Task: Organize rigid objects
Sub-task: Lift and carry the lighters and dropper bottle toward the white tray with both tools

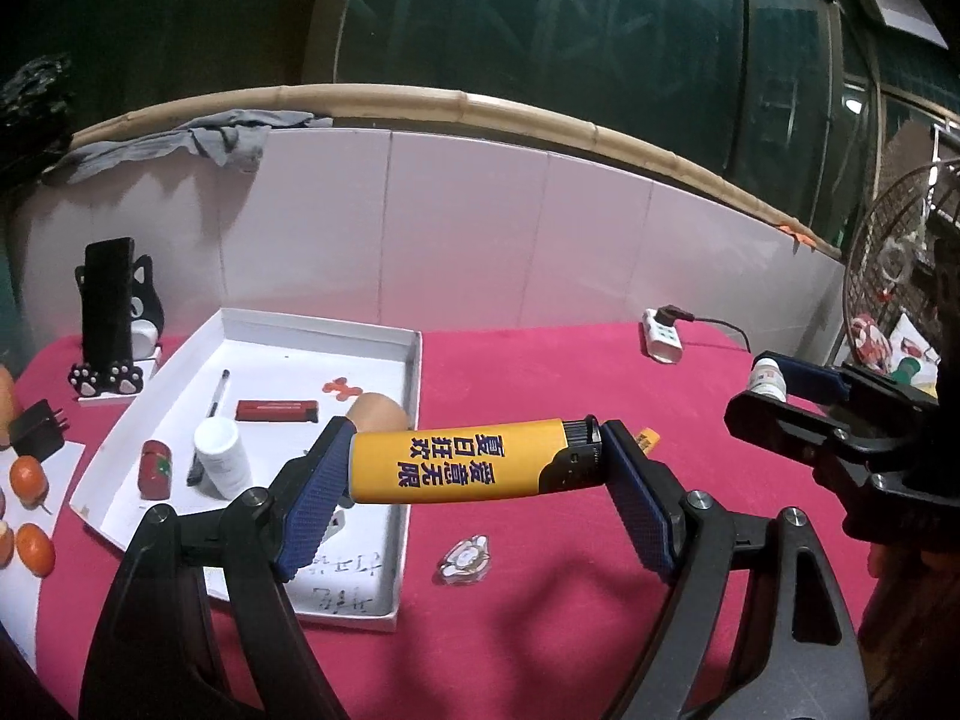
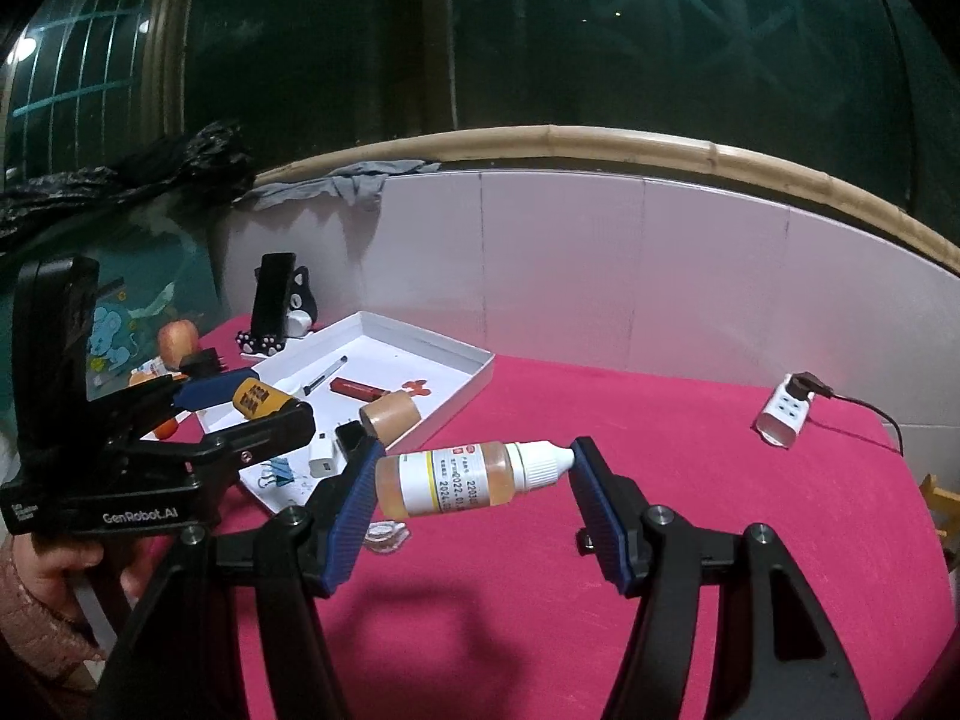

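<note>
My left gripper (image 1: 474, 468) is shut on a yellow lighter (image 1: 474, 461) held end to end above the red table, by the near right corner of the white tray (image 1: 414, 372). The tray holds a red lighter (image 1: 276, 411), a pen (image 1: 210, 426), a white bottle (image 1: 222, 456), a red cylinder (image 1: 155, 469) and a tan tube (image 1: 378, 411). My right gripper (image 2: 474, 474) is shut on a small dropper bottle (image 2: 462, 476) of orange liquid, right of the tray (image 2: 474, 384). The left gripper (image 2: 240, 402) and the yellow lighter (image 2: 261, 397) also show in the right wrist view.
A small badge (image 1: 465, 558) lies on the red cloth near the tray. A white power strip (image 1: 663, 339) with a cable sits at the back right. A phone on a cat stand (image 1: 111, 318) and oranges (image 1: 30, 480) are at the left. A fan (image 1: 894, 264) stands at the right.
</note>
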### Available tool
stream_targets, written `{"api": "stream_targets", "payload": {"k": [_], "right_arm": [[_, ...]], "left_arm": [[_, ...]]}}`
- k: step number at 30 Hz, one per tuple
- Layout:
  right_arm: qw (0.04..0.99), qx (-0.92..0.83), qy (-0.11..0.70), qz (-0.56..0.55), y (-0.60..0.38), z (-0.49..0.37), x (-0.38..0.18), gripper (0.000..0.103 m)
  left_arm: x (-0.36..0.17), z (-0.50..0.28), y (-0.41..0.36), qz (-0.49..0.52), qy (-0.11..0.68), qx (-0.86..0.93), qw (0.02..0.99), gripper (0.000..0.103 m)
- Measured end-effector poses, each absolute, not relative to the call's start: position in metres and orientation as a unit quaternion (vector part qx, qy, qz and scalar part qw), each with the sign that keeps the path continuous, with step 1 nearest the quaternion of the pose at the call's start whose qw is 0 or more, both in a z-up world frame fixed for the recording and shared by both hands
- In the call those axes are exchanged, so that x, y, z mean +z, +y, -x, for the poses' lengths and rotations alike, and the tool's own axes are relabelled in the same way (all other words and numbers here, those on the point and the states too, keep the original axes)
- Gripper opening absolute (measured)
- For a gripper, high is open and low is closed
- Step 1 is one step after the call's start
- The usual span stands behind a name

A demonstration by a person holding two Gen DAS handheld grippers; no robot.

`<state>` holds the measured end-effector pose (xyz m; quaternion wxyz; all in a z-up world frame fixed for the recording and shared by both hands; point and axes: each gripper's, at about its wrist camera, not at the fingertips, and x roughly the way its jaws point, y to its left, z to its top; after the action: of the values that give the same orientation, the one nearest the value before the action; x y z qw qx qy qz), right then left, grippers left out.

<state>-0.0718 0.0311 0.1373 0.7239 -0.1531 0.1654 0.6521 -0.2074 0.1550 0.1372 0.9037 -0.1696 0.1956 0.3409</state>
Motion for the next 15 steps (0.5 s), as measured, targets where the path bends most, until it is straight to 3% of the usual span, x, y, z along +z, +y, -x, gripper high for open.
{"api": "stream_targets", "payload": {"k": [15], "right_arm": [[0.713,0.666,0.149,0.163,0.043,0.098,0.147,0.063]], "left_arm": [[0.139,0.238,0.163,0.182,0.176,0.362,0.897,0.082]]}}
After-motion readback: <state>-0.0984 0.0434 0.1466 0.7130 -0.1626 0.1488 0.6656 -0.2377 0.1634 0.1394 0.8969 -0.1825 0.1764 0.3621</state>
